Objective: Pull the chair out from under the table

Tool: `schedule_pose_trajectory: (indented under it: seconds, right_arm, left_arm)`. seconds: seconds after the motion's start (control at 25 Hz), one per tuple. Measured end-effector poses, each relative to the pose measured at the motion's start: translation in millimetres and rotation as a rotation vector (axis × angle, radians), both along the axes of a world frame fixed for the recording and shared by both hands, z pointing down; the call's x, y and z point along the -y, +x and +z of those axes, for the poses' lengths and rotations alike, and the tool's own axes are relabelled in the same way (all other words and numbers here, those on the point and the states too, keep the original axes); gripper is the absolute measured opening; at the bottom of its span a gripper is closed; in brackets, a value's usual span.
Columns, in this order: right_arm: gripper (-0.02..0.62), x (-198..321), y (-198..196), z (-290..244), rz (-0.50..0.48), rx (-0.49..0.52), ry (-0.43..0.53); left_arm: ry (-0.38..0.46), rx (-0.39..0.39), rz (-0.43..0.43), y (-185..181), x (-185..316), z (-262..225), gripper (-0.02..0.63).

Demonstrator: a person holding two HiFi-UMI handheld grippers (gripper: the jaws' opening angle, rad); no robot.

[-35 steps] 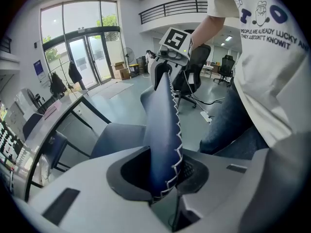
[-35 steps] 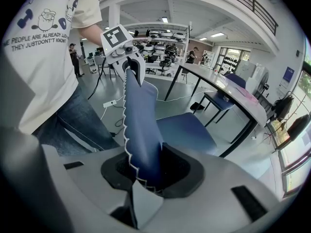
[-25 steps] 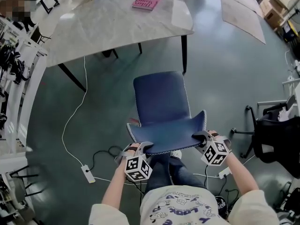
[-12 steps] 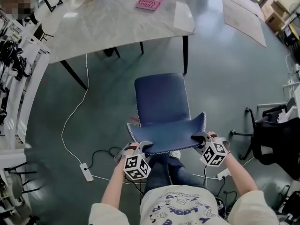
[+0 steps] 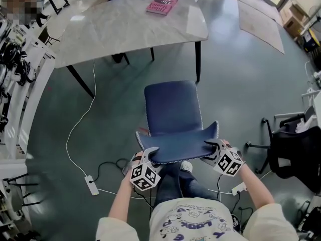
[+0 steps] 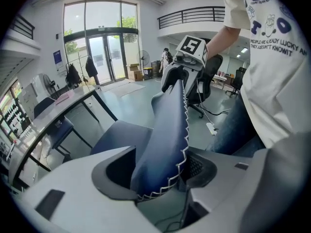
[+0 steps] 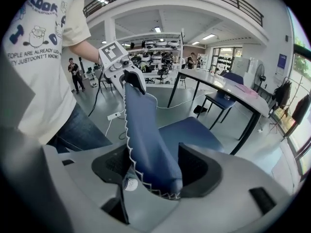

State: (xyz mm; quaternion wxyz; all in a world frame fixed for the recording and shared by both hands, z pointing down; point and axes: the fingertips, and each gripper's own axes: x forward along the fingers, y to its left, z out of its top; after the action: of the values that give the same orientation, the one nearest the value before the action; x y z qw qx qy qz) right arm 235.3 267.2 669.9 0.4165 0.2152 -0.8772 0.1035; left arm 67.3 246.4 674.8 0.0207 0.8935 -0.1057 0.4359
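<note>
The chair [image 5: 172, 109] stands clear of the table [image 5: 125, 29], its backrest edge [image 5: 180, 153] between the opening jaws of the left gripper [image 5: 149, 153] and right gripper [image 5: 212, 147]. Withdrawn crookedly, a jaw could snag it and tip the chair.

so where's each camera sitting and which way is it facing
Head view: on the person's head, looking steeply down at the chair, the table, both forearms and the shirt.
Left gripper view: rides the left tool, looking along its opening jaws at the backrest between them; shirt and jeans show right.
Right gripper view: rides the right tool, the same backrest between its opening jaws; shirt and arm show left.
Shared: both gripper views show the backrest and the other tool.
</note>
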Motion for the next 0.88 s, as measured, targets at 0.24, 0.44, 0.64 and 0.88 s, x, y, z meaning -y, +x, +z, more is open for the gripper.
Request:
schedule_pose_trajectory:
  seconds: [0.24,0.44,0.64,0.88]
  right_arm:
    - [0.295,-4.4,-11.2,-31.1,-0.028,0.077,0.021]
    - [0.293,19.2,-20.1,-90.8,0.072,0.232,0.095]
    - [0.22,65.2,-12.8,-152.3,0.235,0.357,0.285]
    - [0.152,94.3,-4.0,-228.6,0.419,0.458,0.472]
  left_arm:
    - [-0.028,-0.073,-0.052,-9.7,-6.5,-26.4,0.278]
    - [-0.029,-0.228,-0.166,-8.9,4.3,-79.8,0.278]
    - [0.098,-0.354,-0.344,-3.9,47.4,-149.0,0.158]
    - [0.29,-0.481,-0.475,12.1,77.7,-233.3,0.062]
